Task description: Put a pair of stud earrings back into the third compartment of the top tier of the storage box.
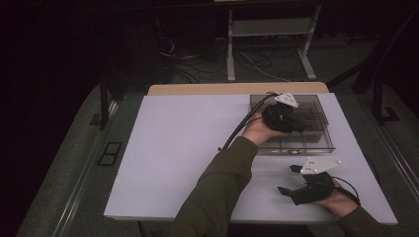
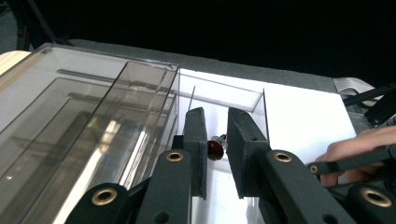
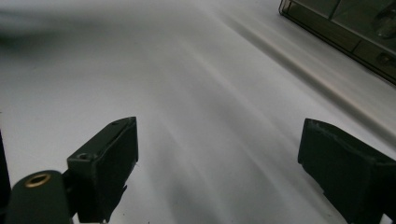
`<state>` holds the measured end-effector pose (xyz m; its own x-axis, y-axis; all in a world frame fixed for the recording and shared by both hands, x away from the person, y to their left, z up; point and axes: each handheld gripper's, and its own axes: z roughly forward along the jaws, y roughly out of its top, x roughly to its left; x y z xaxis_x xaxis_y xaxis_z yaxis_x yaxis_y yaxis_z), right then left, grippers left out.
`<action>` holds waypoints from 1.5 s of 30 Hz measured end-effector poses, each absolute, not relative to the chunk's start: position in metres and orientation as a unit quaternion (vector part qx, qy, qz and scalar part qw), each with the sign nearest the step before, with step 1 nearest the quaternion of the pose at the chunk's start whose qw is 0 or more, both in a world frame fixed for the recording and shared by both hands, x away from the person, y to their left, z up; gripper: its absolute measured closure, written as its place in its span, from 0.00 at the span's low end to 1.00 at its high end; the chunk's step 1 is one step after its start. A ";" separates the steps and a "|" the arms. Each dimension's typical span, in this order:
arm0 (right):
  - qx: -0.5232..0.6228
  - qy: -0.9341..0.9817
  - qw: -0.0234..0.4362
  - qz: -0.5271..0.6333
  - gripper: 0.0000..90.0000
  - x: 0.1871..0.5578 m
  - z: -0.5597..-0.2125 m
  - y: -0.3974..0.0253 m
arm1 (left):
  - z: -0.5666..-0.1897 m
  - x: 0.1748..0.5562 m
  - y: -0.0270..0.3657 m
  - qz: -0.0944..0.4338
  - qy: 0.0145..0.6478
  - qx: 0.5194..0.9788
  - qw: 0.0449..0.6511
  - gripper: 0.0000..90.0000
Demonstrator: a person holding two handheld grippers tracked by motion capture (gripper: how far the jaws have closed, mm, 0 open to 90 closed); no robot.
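A clear plastic organiser box (image 1: 296, 147) with several compartments stands at the back right of the white table (image 1: 188, 148). My left gripper (image 1: 299, 125), held by a hand reaching across, hangs over the box's right side. In the left gripper view its jaws stand a narrow gap apart (image 2: 215, 114) above a slim compartment (image 2: 229, 95). A small dark red object (image 2: 215, 148) with a metal end shows in that gap, narrower than the gap, and whether a pad touches it is unclear. My right gripper (image 1: 288, 179) hovers near the table's front right, wide open (image 3: 219, 126) and empty.
The box's larger tinted compartments (image 2: 93, 107) lie to the left in the left gripper view. A corner of the box (image 3: 345, 23) shows at the top right of the right gripper view. A sleeve (image 1: 217, 187) crosses the middle of the table. Metal frame legs (image 1: 269, 44) and cables lie beyond the table.
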<state>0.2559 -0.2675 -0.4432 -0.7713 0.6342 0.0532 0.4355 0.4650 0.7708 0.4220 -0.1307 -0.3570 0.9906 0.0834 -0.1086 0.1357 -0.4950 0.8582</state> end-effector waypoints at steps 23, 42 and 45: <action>0.312 0.849 0.127 0.407 0.13 0.255 -0.443 -0.268 | -0.365 0.421 -0.149 -0.036 0.068 0.874 0.479 0.71; 0.315 0.850 0.128 0.402 0.13 0.256 -0.444 -0.268 | -0.348 0.415 -0.062 -0.003 0.111 0.864 0.491 0.50; 0.316 0.850 0.127 0.401 0.13 0.256 -0.444 -0.268 | -0.346 0.414 -0.046 0.006 0.121 0.863 0.490 0.49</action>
